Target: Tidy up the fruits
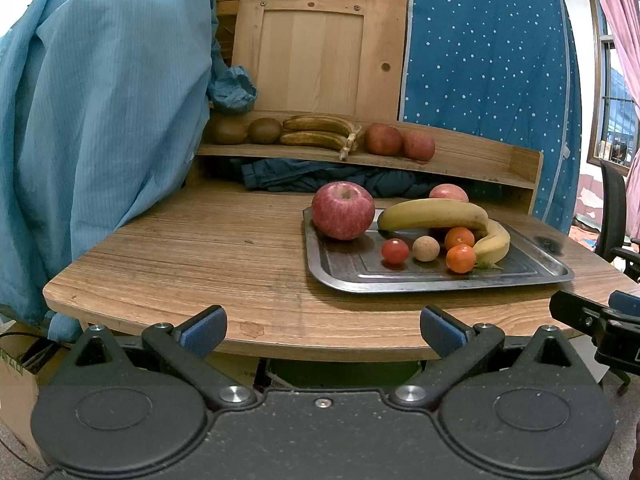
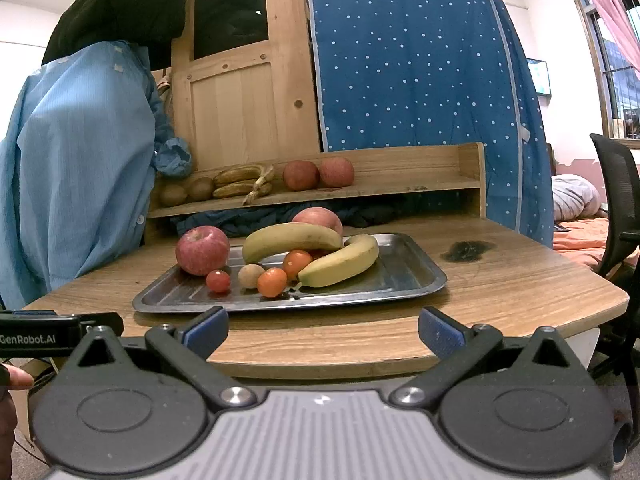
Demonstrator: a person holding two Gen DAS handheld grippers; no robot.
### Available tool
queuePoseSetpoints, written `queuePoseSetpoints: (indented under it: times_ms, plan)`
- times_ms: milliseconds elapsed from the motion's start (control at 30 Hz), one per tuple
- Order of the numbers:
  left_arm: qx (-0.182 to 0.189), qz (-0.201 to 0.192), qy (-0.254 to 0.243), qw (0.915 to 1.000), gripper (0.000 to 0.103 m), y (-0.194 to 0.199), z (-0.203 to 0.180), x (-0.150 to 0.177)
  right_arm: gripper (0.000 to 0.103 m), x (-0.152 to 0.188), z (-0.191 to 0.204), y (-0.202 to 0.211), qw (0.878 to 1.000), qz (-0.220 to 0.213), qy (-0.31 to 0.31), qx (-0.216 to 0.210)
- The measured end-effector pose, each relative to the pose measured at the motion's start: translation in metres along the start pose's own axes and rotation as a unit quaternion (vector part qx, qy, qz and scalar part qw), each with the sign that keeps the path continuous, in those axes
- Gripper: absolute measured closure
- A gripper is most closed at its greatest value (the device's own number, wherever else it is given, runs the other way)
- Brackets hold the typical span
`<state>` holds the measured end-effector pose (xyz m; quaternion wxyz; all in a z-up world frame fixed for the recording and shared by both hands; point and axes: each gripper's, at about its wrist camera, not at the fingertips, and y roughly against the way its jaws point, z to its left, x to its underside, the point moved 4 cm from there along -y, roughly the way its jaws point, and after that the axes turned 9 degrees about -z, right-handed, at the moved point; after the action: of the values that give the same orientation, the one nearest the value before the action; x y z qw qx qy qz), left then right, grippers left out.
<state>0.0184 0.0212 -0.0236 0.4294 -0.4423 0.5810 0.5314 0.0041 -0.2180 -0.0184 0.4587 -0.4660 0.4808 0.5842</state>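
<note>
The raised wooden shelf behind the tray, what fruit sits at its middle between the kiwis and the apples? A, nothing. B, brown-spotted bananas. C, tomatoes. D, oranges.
B: brown-spotted bananas lie on the shelf, with kiwis on one side and apples on the other.

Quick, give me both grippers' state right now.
Left gripper: open, fingers spread, holding nothing, short of the table edge.
Right gripper: open, holding nothing, facing the tray.
</note>
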Motion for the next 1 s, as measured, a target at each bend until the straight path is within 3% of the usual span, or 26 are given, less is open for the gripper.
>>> queuePoseSetpoints:
  times_ms: [1000]
  plan:
    - [0.0,0.002,0.0,1.0,0.001,-0.0019,-0.0004,0.0019,0.0,0.0013,0.0022,-0.0007,1.0,0.002,0.0,0.002]
